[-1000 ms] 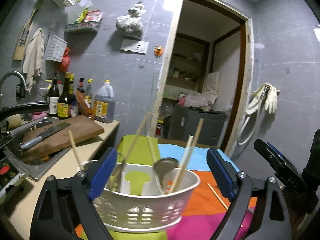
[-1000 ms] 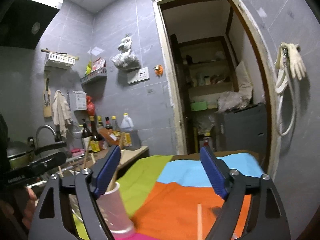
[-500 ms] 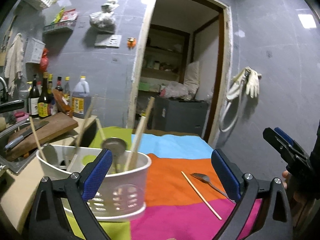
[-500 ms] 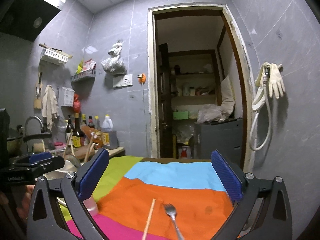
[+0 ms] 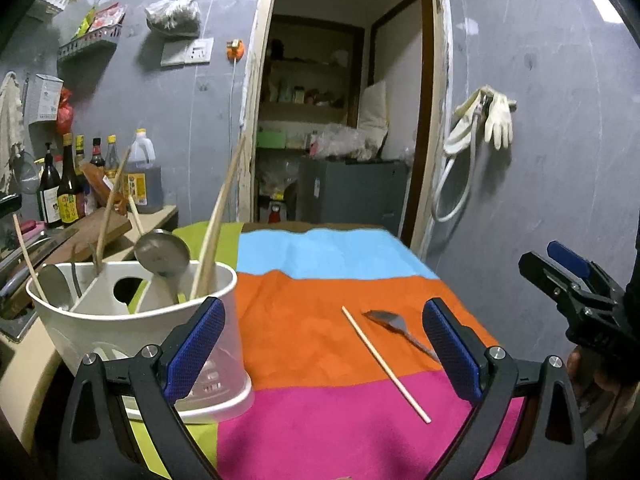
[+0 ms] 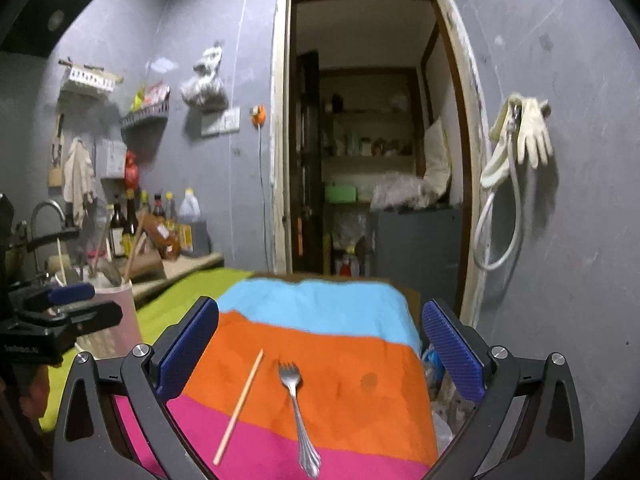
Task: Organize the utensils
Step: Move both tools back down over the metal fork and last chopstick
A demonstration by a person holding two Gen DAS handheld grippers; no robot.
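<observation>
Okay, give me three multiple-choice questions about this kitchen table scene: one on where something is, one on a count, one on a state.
1. Where does the fork lie?
A. inside the white caddy
B. on the striped cloth, beside the loose chopstick
C. in the sink

2. How many utensils lie loose on the cloth?
A. two
B. four
C. none

3. How stands the right gripper?
A. shut on the fork
B. shut on the chopstick
C. open, holding nothing

Answers: 1 B, the fork rests on the cloth next to the chopstick, outside the caddy. 2 A, only fork and chopstick. 3 C, its jaws stand wide apart above both.
</observation>
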